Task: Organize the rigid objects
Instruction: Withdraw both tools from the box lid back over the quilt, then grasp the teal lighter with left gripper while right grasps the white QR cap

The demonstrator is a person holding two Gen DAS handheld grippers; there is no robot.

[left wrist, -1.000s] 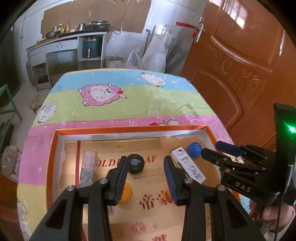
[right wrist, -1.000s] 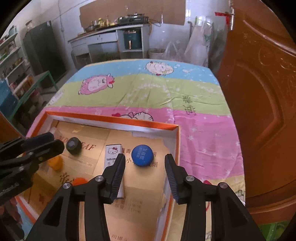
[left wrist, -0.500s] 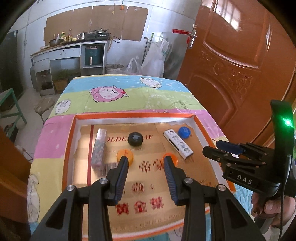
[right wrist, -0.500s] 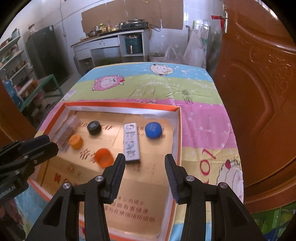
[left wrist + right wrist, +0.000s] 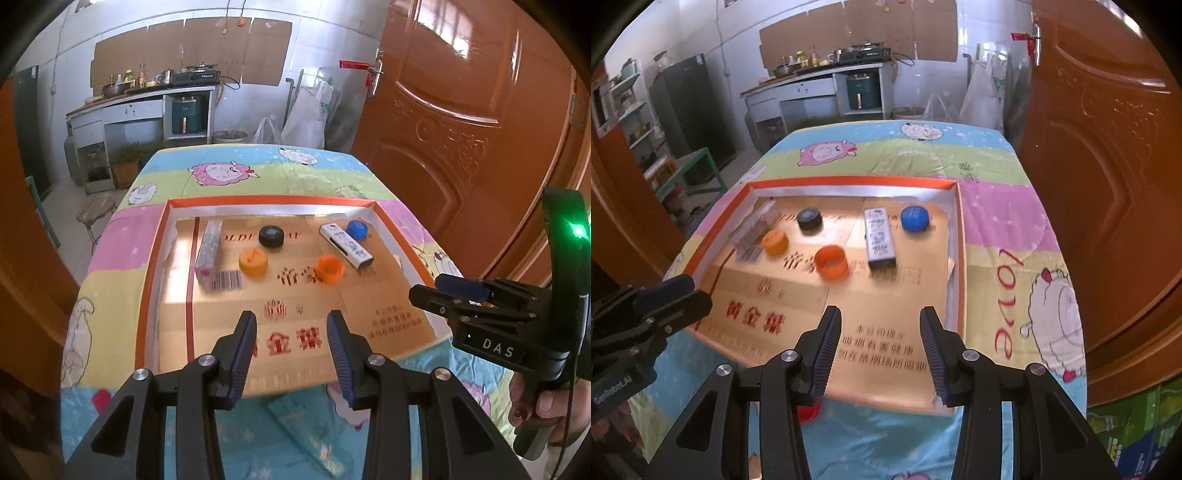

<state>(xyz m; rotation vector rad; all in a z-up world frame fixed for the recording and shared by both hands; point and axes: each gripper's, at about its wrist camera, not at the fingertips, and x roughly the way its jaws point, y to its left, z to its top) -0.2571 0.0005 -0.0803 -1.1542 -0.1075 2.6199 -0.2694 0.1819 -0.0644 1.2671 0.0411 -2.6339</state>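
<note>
While both grippers pull back from tray (image 5: 155, 258), view widens versus a second ago: left gripper (image 5: 291, 343) fingers released, empty, at 6 o'clock of tray. Inside, left to right: long box (image 5: 209, 249), yellow cap (image 5: 253, 261), black cap (image 5: 271, 236), orange cap (image 5: 330, 268), white box (image 5: 345, 245), blue cap (image 5: 357, 229). Right gripper (image 5: 881, 339) released, empty (retreat suggests sorting done, or fresh approach pending).

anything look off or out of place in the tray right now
Mostly tidy. One oddity: the orange cap lies open side up, while the yellow-orange cap, black cap and blue cap sit closed side up. The white box lies flat in the tray.
</note>
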